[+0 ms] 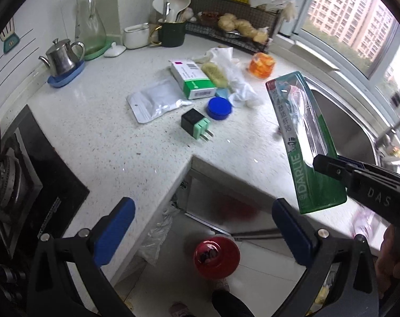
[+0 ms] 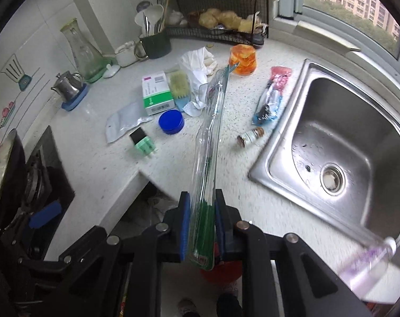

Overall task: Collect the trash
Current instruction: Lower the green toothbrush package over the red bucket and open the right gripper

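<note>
Two blue pads of the right gripper [image 2: 202, 227] pinch the lower end of a green toothbrush packet [image 2: 209, 158], which juts away from the fingers, held in the air above the white counter [image 2: 120, 163] beside the steel sink [image 2: 340, 142]. Wide apart and empty, the left gripper [image 1: 202, 232] hangs past the counter's edge, above a red bin [image 1: 217, 256] on the floor. Further off on the counter lie a blue lid [image 1: 219, 107], a green-and-white box [image 1: 193, 79], a black-and-green plug [image 1: 196, 126], a clear pouch [image 1: 155, 100] and crumpled tissue [image 1: 234, 79].
</note>
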The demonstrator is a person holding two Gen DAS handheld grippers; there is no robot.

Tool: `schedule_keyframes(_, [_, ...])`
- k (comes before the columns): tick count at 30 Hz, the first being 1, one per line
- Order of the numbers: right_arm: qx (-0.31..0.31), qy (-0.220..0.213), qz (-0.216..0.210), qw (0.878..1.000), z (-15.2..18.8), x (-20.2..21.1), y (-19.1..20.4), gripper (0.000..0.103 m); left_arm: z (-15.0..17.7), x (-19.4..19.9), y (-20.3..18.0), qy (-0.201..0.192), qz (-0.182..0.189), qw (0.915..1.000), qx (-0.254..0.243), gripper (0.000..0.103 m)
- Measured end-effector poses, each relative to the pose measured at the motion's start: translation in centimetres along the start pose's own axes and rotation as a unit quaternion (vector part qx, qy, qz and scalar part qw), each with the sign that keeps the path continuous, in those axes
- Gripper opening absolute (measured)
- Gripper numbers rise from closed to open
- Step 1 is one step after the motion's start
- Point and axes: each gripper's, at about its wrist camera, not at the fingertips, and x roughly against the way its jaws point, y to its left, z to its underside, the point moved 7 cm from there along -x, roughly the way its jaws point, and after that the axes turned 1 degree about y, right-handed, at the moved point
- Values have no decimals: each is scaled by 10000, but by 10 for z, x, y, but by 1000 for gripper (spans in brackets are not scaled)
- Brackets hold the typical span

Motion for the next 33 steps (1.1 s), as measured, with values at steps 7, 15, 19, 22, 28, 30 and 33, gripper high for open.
schedule_keyframes(7, [-151,-170,199,9995,53,41,13,16,45,33,-15,94,351,9985,-409,103])
schedule_keyframes(15, [-316,205,392,9985,153,40,17,16,138,23,-20,690,468,9925,-889,103])
schedule_keyframes(19, [-454,615,388,9963,196,14,11,16,185,4,-28,1068,515,9872,-1067,103])
schedule_keyframes(22, [-536,879,373,9940,219,-15,3,16,206,-17,-31,1233,514,9853,-1069,102])
schedule_keyframes(28, [-563,1327,272,9892,250,-95,-8,16,246,-87,-31,1542,489,9822,-951,102])
schedule_keyframes(30, [-514,1443,260,9878,259,-130,-12,16,259,-116,-28,1592,497,9820,-890,102])
schedule_keyframes(33, [-631,1662,172,9839,274,-185,-24,16,278,-165,-16,1757,478,9806,-726,102])
